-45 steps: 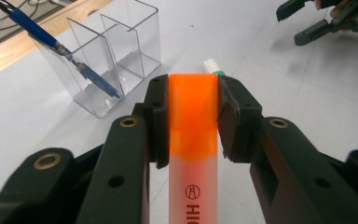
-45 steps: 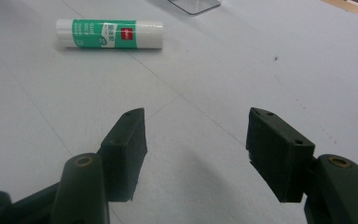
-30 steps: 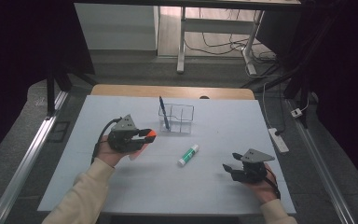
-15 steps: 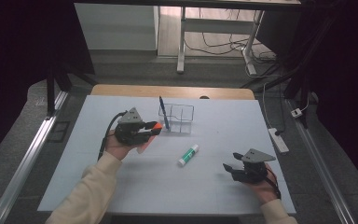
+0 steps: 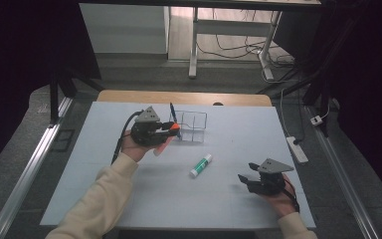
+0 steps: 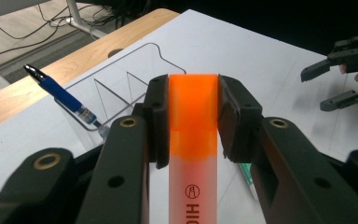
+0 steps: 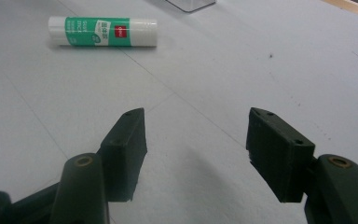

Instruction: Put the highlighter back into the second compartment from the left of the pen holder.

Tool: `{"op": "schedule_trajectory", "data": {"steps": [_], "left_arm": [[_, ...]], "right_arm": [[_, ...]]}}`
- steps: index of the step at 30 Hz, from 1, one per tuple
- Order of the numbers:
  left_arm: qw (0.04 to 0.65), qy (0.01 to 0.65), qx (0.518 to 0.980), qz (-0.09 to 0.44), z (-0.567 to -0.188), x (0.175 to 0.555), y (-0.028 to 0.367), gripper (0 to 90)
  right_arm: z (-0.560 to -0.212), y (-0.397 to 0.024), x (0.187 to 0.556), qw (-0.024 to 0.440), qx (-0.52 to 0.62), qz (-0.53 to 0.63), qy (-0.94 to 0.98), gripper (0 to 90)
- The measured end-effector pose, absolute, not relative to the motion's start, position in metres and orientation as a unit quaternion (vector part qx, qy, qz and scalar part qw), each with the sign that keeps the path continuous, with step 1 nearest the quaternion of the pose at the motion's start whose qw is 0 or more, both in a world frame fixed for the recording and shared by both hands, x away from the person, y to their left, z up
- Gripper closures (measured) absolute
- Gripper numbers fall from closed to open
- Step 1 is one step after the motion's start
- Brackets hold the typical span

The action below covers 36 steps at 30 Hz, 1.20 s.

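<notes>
- I have the orange highlighter (image 6: 192,121) clamped between the pads of my left gripper (image 5: 171,130), cap end forward, held above the desk (image 5: 104,164) towards its far edge, just short of the clear acrylic organizer (image 5: 193,125).
- The grip sits near the cap. I judge the long body behind the pads could pivot and droop if I tilt it quickly to stand it up.
- The organizer has narrow compartments with thin dividers. If I come in off-line, the highlighter may land on a divider or the rim and skid off rather than drop in.
- The organizer looks light; a knock from the jaws could shove it towards the desk's far edge or tip it.
- The blue pen (image 6: 63,95) already leans out of the compartment nearest my left gripper. Brushing it could flick it out or make it block the opening.
- My right gripper (image 5: 244,181) rests near the desk's near right corner, jaws apart and holding nothing.
- The glue stick (image 5: 200,165) lies flat mid-desk between both hands. It's round, so a careless nudge would probably roll it.
</notes>
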<state>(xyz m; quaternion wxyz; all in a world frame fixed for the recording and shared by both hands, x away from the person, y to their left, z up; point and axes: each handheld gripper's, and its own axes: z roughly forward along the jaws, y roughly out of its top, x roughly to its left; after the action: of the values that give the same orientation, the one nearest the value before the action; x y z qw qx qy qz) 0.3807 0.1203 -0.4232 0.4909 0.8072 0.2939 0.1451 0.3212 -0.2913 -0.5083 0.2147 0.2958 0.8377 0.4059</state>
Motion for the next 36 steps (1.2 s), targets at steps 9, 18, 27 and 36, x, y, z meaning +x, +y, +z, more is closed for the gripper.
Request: {"op": "schedule_trajectory", "data": {"steps": [9, 18, 27, 36], "left_arm": [[0.491, 0.298, 0.804, 0.152, -0.422, 0.394, 0.11, 66.4], [0.501, 0.295, 0.799, 0.152, -0.413, 0.403, 0.104, 66.4], [0.514, 0.288, 0.793, 0.152, -0.403, 0.41, 0.098, 66.4], [0.515, 0.287, 0.794, 0.15, -0.395, 0.421, 0.092, 66.4]], "right_arm": [[-0.508, -0.292, 0.321, 0.216, 0.297, 0.405, 0.837, 37.3], [-0.508, -0.292, 0.322, 0.216, 0.298, 0.408, 0.836, 37.3], [-0.508, -0.292, 0.322, 0.216, 0.298, 0.409, 0.835, 37.3], [-0.508, -0.293, 0.322, 0.218, 0.299, 0.408, 0.834, 37.3]]}}
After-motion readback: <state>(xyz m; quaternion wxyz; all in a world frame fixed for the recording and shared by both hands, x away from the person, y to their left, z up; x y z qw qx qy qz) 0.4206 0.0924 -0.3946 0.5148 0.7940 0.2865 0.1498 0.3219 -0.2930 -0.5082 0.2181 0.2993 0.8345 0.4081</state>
